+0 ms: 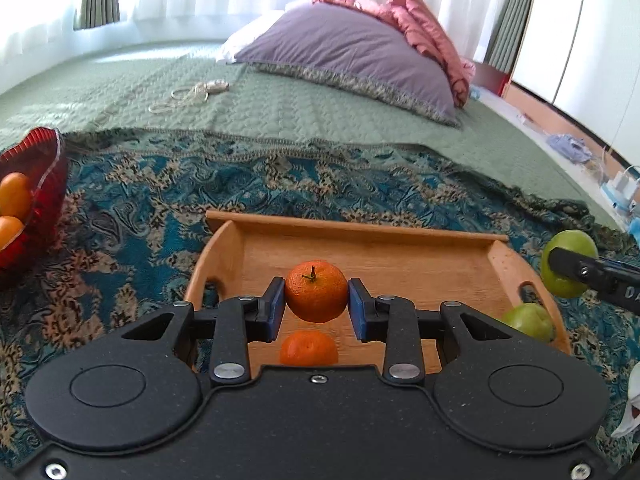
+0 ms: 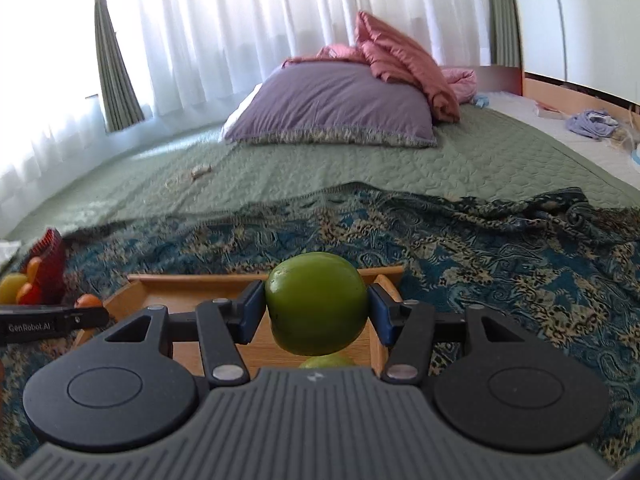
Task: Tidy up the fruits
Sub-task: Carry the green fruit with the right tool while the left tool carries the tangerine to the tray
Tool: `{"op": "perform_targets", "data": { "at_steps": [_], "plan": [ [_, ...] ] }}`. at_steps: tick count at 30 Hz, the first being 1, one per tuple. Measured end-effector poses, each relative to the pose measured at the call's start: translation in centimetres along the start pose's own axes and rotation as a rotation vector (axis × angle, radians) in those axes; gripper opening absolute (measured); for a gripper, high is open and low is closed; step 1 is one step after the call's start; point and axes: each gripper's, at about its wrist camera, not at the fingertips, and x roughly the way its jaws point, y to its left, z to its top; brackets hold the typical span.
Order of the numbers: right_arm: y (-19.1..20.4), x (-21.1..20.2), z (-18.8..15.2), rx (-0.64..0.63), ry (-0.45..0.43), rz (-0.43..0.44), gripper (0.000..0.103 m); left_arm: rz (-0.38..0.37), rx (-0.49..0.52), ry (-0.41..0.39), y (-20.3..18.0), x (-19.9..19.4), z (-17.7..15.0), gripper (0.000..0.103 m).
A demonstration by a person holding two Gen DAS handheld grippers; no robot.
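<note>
My left gripper (image 1: 316, 300) is shut on a tangerine (image 1: 316, 286) and holds it above the wooden tray (image 1: 360, 232). A second tangerine (image 1: 309, 349) lies in the tray below it, and a green apple (image 1: 530, 320) lies at the tray's right end. My right gripper (image 2: 317, 308) is shut on a green apple (image 2: 317, 300) above the tray's right end (image 2: 386, 280); another green fruit (image 2: 328, 361) shows just under it. The right gripper and its apple (image 1: 568, 260) show at the right in the left wrist view.
A red glass bowl (image 1: 40, 168) with orange fruits (image 1: 15, 196) stands to the left on the patterned blue cloth (image 1: 140, 220). Behind lie the green quilt (image 1: 280, 100), a purple pillow (image 1: 344, 52), a pink blanket (image 1: 420, 20) and a cord (image 1: 188, 94).
</note>
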Motion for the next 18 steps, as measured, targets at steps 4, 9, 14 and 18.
{"op": "perform_targets", "data": {
  "at_steps": [4, 9, 14, 18],
  "plan": [
    [0.6, 2.8, -0.5, -0.017, 0.065, -0.01, 0.058, 0.04, 0.02, 0.033, -0.2, 2.3, 0.0, 0.031],
    [0.6, 4.4, -1.2, 0.013, 0.079, -0.015, 0.058, 0.049, -0.035, 0.059, 0.7, 4.1, -0.5, 0.031],
    [0.7, 5.1, -1.2, 0.016, 0.085, -0.03, 0.058, 0.066, -0.013, 0.063, 1.0, 5.1, -0.9, 0.031],
    [0.6, 6.1, -1.0, 0.015, 0.1, -0.038, 0.058, 0.086, -0.018, 0.075, 1.2, 5.8, -0.9, 0.032]
  ]
}}
